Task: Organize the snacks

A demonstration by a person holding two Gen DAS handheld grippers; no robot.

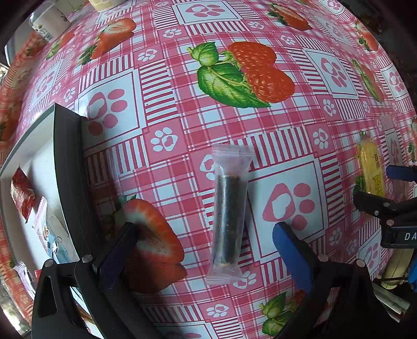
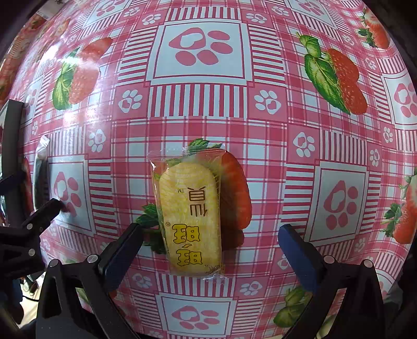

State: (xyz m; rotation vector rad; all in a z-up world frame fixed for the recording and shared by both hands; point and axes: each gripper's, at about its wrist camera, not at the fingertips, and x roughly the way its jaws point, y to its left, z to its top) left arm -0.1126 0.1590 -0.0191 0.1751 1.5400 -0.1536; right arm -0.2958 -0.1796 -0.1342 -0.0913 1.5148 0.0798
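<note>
Here, in the left wrist view, the left gripper [image 1: 206,238] hangs over a pink plaid tablecloth [image 1: 234,125] printed with strawberries and paw marks, its two fingers spread wide and holding nothing. Between them, touching neither, a dark roll snack in a clear wrapper [image 1: 229,216] lies flat on the cloth, its length running along the fingers. To the left sits a white box with a dark rim [image 1: 65,167], holding several wrapped snacks, among them a red packet [image 1: 22,193]. At the far right edge a yellow cracker packet [image 1: 371,167] lies on the cloth, with the right gripper [image 1: 375,186] just at it, partly cut off by the frame. A white cup [image 1: 49,22] stands at the top left.

In the right wrist view, the right gripper [image 2: 211,236] is likewise spread wide and empty. The yellow cracker packet [image 2: 191,216] lies flat between its fingers, apart from both, its clear wrapper printed with black and yellow characters. The dark roll snack [image 2: 40,172] shows at the left edge, with the left gripper's black finger [image 2: 47,210] beside it.
</note>
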